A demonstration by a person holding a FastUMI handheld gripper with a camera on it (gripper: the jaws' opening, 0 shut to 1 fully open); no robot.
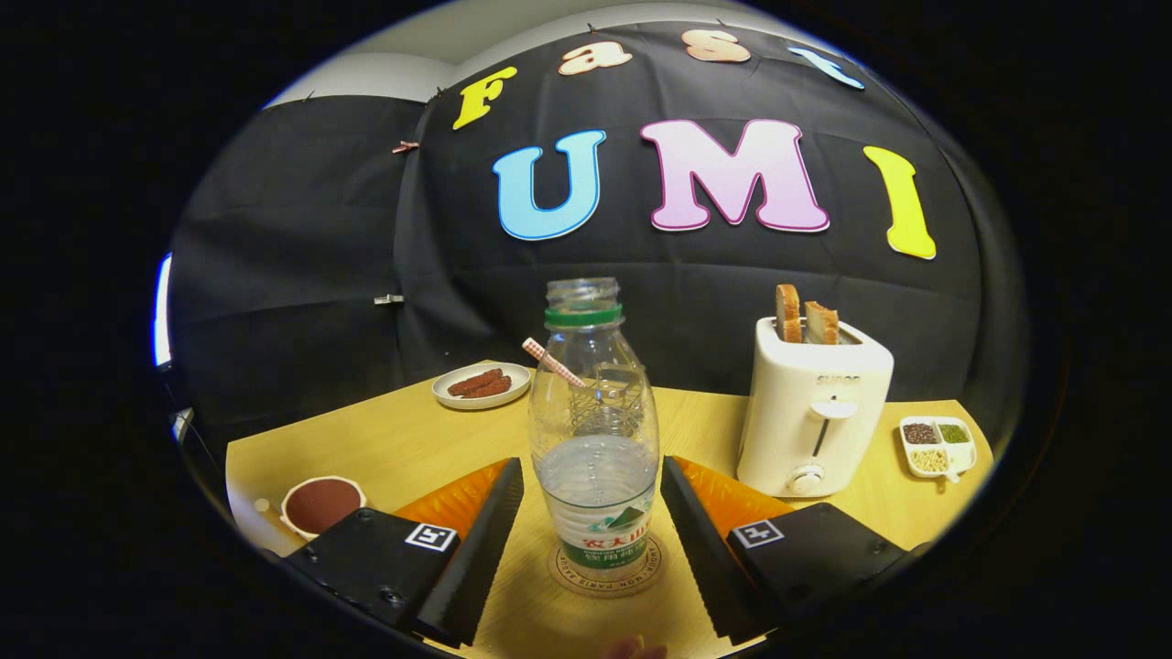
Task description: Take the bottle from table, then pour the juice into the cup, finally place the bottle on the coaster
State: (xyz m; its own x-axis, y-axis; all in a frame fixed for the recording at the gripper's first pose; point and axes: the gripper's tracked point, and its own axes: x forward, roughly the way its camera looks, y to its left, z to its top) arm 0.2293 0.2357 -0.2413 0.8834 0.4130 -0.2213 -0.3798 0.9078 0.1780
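Observation:
A clear plastic bottle (595,439) with a green neck ring and no cap stands upright on a round coaster (560,569) on the wooden table. It is about a third full of clear liquid. My gripper (591,471) is open, one finger (481,549) on each side of the bottle, and neither touches it. Right behind the bottle, seen through it, is a glass cup (606,407) with a checked straw (549,360) leaning out to the left.
A white toaster (810,412) holding two bread slices stands beyond the right finger, a divided dish of grains (938,446) to its right. A plate of sausages (481,384) lies at the back left. A small bowl of brown sauce (320,505) sits beside the left finger.

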